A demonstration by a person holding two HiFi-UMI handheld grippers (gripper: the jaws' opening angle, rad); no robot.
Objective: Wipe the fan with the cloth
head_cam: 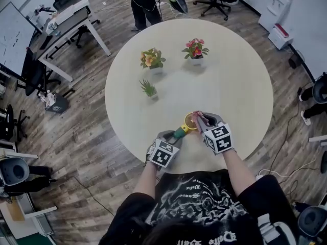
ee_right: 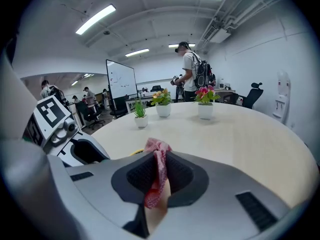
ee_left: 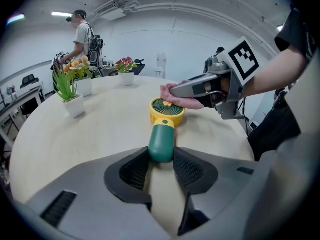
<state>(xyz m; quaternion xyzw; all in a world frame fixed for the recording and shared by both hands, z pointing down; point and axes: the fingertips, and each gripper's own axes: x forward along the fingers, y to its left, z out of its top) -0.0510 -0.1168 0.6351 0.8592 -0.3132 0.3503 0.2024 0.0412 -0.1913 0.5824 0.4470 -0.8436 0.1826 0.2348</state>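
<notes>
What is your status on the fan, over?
Left gripper shut on fan handle. Right gripper shut on cloth, cloth touching fan head. Potted plants stand well clear.

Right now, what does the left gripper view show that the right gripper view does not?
Only the left gripper view: the green handle of the fan between the jaws of the left hand-held gripper, and the right hand-held gripper laying the cloth on the yellow fan head. Only the right gripper view: the cloth pinched between its own jaws, and a whiteboard. Both: the round table, three potted plants, a standing person.
</notes>
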